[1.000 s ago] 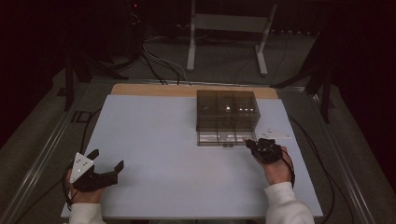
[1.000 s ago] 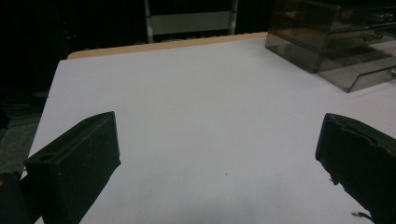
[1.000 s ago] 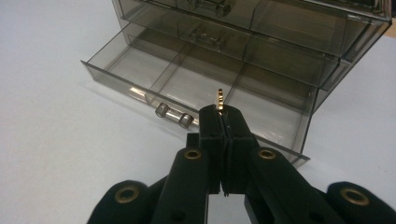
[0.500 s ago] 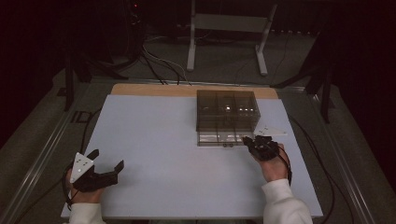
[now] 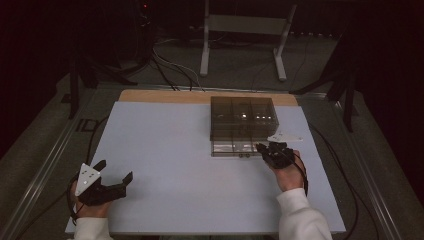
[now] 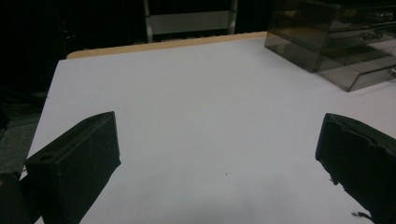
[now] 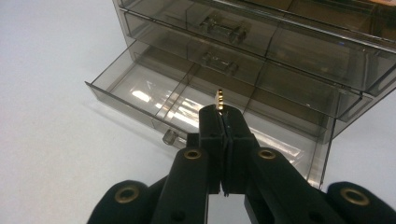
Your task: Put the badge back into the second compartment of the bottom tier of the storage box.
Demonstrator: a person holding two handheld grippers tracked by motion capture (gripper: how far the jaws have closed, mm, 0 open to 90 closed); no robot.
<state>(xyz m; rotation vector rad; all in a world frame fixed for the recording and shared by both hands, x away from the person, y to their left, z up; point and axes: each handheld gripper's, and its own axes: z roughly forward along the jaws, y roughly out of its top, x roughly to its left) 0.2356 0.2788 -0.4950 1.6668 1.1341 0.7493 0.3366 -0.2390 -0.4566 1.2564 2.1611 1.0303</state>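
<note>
A small gold plug (image 7: 220,99) is pinched in the clenched right gripper (image 7: 223,116), just above the open bottom drawer (image 7: 154,93) of the smoky drawer box (image 5: 243,120). Its compartments look bare. Well away from the box, the left gripper (image 5: 114,172) is held released.

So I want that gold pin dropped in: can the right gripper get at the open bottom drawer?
Probably yes. The right gripper, shut on the gold pin, hangs just over the open bottom drawer, with nothing between them.

Left gripper (image 5: 114,179) wide apart, right gripper (image 7: 223,112) clamped.
</note>
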